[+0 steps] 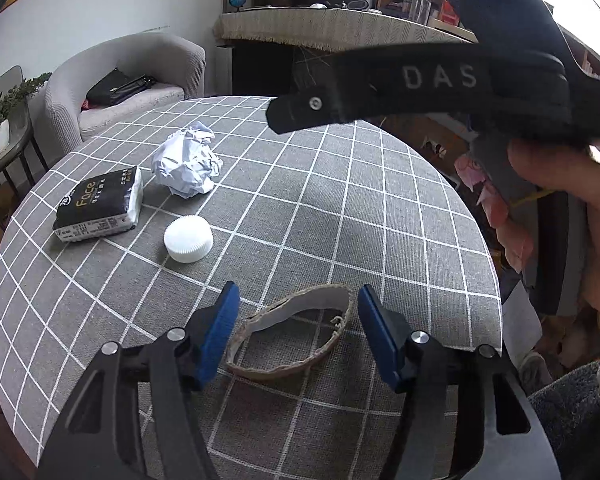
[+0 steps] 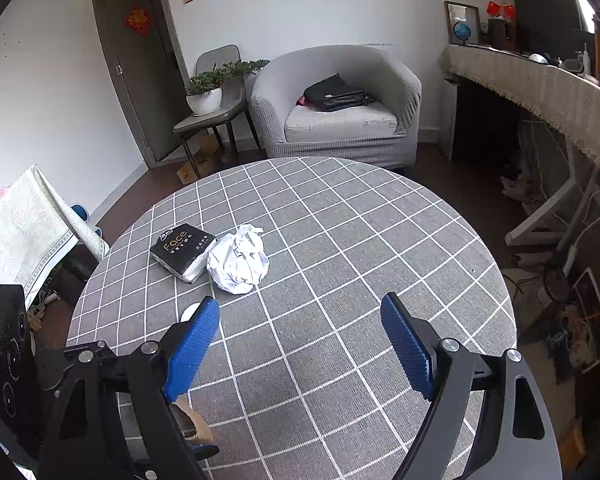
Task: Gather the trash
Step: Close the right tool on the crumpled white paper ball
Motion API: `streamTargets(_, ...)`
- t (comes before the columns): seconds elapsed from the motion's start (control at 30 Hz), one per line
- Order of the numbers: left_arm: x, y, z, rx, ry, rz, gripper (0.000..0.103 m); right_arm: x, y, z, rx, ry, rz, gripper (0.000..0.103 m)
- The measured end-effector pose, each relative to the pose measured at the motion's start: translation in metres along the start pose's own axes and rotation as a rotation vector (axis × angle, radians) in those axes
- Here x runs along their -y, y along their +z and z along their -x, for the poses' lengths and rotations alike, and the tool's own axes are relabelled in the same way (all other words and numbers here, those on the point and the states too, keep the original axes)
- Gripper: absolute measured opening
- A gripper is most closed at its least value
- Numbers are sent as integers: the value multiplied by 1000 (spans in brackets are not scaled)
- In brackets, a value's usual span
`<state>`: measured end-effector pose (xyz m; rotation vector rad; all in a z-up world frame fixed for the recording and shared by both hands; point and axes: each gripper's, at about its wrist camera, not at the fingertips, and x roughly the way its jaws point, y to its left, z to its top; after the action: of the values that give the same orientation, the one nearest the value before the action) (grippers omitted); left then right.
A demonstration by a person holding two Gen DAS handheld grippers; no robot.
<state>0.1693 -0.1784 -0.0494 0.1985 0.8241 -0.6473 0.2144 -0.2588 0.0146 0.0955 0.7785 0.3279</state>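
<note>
A torn brown cardboard ring [image 1: 292, 332] lies on the grey checked table [image 1: 340, 216], between the open blue pads of my left gripper [image 1: 294, 320]. A crumpled white paper ball [image 1: 188, 164] lies further back; it also shows in the right wrist view [image 2: 238, 260]. A white ribbed cap [image 1: 188, 239] sits in front of it, and peeks out behind my right gripper's left finger [image 2: 190, 312]. My right gripper [image 2: 300, 340] is open and empty above the table; its body shows in the left wrist view [image 1: 420, 84]. A bit of the cardboard ring [image 2: 198, 428] shows low left.
A black tissue pack [image 1: 100, 208] marked "Face" lies left of the paper ball, seen too in the right wrist view [image 2: 182, 250]. A grey armchair [image 2: 336, 108] with a black bag stands behind the table. A cloth-covered counter [image 2: 540, 88] runs along the right.
</note>
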Motion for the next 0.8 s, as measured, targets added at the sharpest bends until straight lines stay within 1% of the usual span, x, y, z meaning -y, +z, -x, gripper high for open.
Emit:
streamTargets(0.13,1,2,-2,3,0,-18,57,-2,11,-8,-14,27,-20,84)
streamTargets(0.27,0,0,0,13,-11,-8,55,-9,20,-21,-27,70,-36,84)
streamTargets(0.43,-10,-1,1,21,-67,29,55,-17,25,-44,-63,129,-56,84)
streamTargets(0.63,-20,-6,11,26,-63,36,55,-21,29,-61,-89,137,-91,84)
streamTargets(0.8,-30,-9,25,53,-63,61,55,-30,30,-68,-92,116,-89,84)
